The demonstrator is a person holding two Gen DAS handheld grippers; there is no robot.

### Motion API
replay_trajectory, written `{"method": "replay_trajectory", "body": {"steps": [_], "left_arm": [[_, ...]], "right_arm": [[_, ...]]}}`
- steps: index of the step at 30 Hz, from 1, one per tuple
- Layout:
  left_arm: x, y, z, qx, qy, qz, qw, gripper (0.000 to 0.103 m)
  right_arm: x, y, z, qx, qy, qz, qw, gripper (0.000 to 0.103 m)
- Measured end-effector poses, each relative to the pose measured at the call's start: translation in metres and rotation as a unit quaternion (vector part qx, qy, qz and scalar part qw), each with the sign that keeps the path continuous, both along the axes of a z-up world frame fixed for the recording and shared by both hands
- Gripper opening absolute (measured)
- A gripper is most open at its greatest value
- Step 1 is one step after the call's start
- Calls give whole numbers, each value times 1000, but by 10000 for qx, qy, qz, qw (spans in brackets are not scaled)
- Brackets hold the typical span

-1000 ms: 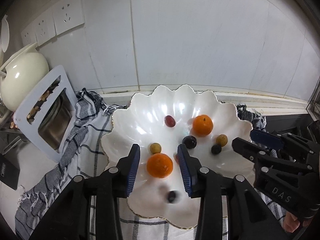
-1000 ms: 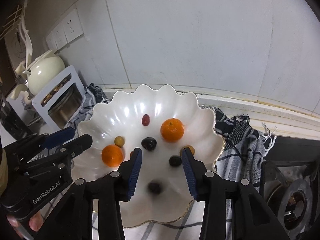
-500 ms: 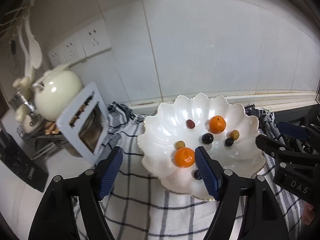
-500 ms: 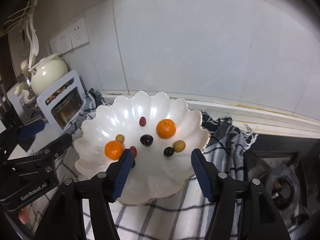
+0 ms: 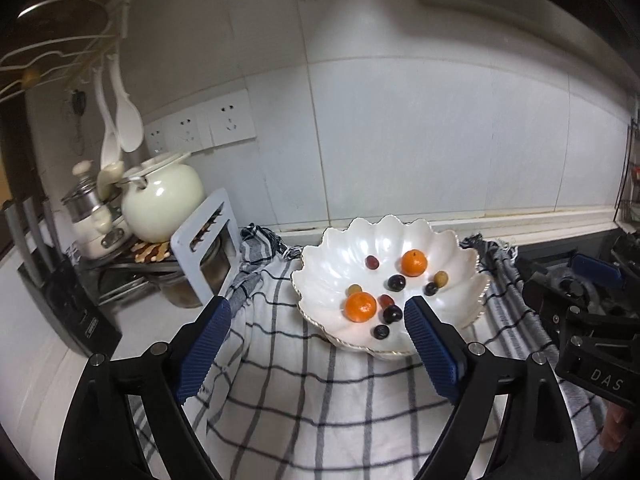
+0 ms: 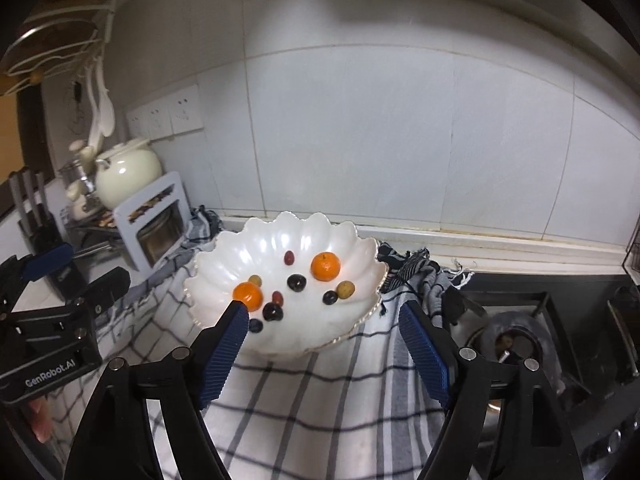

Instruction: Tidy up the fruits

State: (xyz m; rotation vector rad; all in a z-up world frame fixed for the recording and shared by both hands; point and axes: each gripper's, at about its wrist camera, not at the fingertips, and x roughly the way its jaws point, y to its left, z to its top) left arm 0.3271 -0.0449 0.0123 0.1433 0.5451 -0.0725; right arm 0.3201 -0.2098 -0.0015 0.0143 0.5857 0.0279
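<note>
Only the right view shows the stove burner (image 6: 514, 344).

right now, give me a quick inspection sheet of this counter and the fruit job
surface: checked cloth spread over the counter, bunched up behind the bowl.
job's things: white scalloped bowl on the cloth, holding two oranges and several small dark, red and yellow-green fruits; none seen outside it.
clutter: cream teapot, white rack with jars, steel pot, hanging white spoons.
grippers: left hand-held gripper open and empty, in front of the bowl; right hand-held gripper open and empty, also short of it.
cables: nothing seen.
surroundings: tiled wall with sockets; gas stove right of the cloth.
</note>
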Motion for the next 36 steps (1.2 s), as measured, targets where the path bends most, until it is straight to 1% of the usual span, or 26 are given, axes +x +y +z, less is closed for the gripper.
{"method": "replay_trajectory", "body": {"steps": [6, 11, 16, 21, 30, 36], "left_arm": [[-47, -5, 9, -138, -200, 24, 9997, 94], [-86, -8, 15, -149, -321, -9, 9994, 97], [-119, -10, 20, -154, -387, -12, 9991, 99], [-155, -9, 22, -161, -463, -11, 9988, 103], [-208, -12, 24, -163, -548, 7, 9984, 103], [-241, -15, 25, -154, -603, -41, 9981, 103]], "right_arm": [[-41, -6, 12, -20, -179, 17, 9998, 79], [-76, -11, 19, 42, -335, 34, 9994, 79], [-114, -11, 26, -20, -519, 13, 9987, 79], [-149, -10, 31, -80, -618, 8, 9981, 79], [-205, -11, 36, -157, -779, -102, 9968, 79], [-238, -11, 39, -148, -824, -81, 9965, 79]]}}
